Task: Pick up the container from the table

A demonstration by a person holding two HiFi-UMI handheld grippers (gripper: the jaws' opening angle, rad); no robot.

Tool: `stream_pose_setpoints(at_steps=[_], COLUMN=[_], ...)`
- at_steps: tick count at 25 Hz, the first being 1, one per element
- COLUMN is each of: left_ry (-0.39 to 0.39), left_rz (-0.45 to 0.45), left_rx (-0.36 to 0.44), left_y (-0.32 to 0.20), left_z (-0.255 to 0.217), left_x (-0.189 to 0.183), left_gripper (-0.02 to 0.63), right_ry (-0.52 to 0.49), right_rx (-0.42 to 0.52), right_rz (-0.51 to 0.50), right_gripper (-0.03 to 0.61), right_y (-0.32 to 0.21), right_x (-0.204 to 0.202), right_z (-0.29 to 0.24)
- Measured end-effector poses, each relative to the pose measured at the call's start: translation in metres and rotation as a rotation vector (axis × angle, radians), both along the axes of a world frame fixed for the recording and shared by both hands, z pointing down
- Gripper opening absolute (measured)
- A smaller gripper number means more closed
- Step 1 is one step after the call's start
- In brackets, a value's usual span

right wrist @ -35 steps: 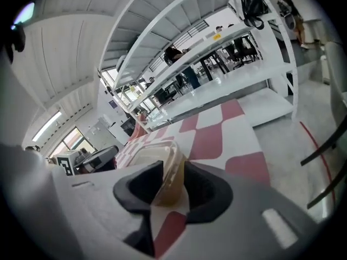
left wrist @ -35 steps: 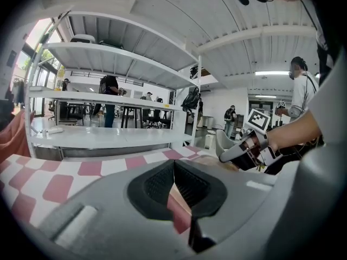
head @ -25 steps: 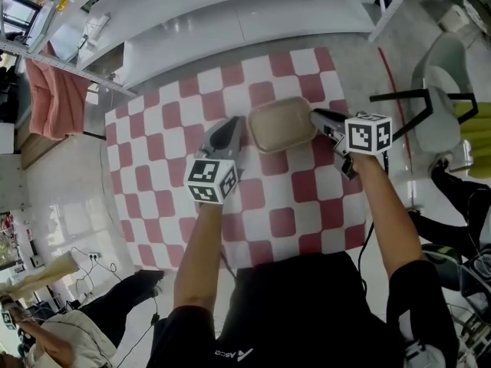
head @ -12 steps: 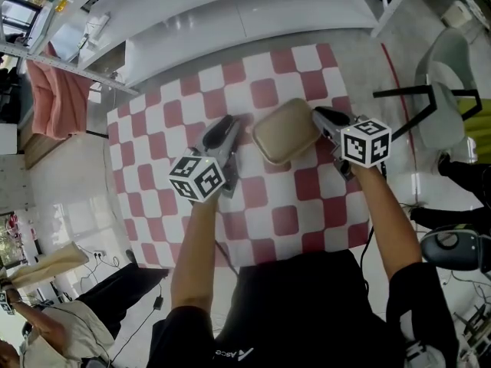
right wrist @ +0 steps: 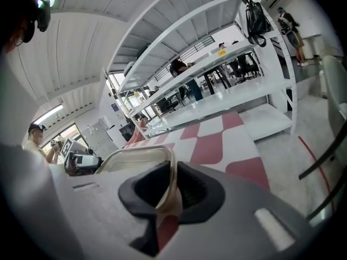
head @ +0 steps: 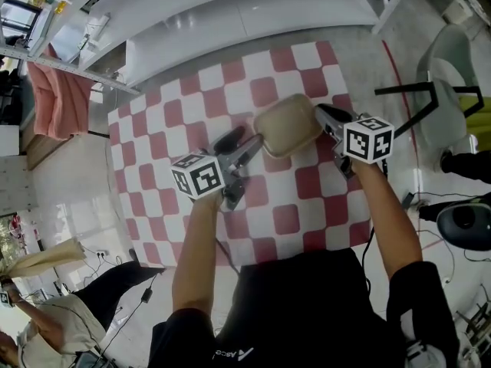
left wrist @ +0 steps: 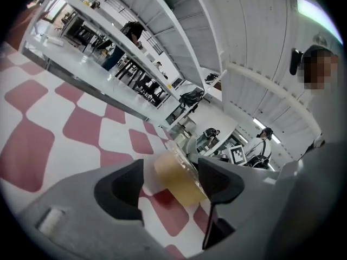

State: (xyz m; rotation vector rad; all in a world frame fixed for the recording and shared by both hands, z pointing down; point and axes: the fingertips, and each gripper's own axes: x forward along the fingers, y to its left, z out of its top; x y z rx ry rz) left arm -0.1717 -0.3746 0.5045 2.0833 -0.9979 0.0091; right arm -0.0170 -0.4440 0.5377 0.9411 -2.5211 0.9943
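Nearest the camera is the person's black shirt [head: 307, 313], with both forearms reaching from it toward the container [head: 285, 125]. The left gripper [head: 247, 138] sits just left of the container, its marker cube [head: 198, 176] on the near side. Its jaws have just been opening and now stand wide apart. In the left gripper view the tan container [left wrist: 181, 183] shows in the gap beyond the left gripper [left wrist: 168, 180], and neither pad presses on it, so that hand is released.

The right gripper [head: 321, 113] meets the container's right edge, its own cube [head: 368, 138] just behind. In the right gripper view the right gripper [right wrist: 172, 186] has the thin rim of the container [right wrist: 130, 158] pinched between its dark pads. Those jaws have just been closing and are now clenched on that rim.

The container lies over the red-and-white checked table [head: 291, 221], which spreads beneath and around it. Whether its base touches the cloth cannot be told. Beyond the container runs a white shelf unit [head: 230, 14]. Far to the container's left hangs a pink cloth [head: 54, 98].
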Motion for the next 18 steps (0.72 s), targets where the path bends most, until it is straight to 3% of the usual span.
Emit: stream_pose_setpoints(at_steps=[10, 14, 18], left_ry=[0.226, 0.243, 0.253], left_rz=[0.064, 0.094, 0.069], left_rx=[-0.217, -0.26, -0.285], left_y=[0.013, 0.016, 0.014], left_z=[0.016, 0.019, 0.021], left_x=[0.033, 0.047, 0.047], left_gripper=[0.311, 0.311, 0.291], right_ry=[0.008, 0.006, 0.019], right_rx=[0.016, 0.017, 0.023], right_rz=[-0.004, 0.0, -0.001], right_gripper=[0.034, 0.032, 0.032], right_y=[0.001, 0.001, 0.001], right_x=[-0.002, 0.0, -0.001], right_z=[-0.001, -0.001, -0.002])
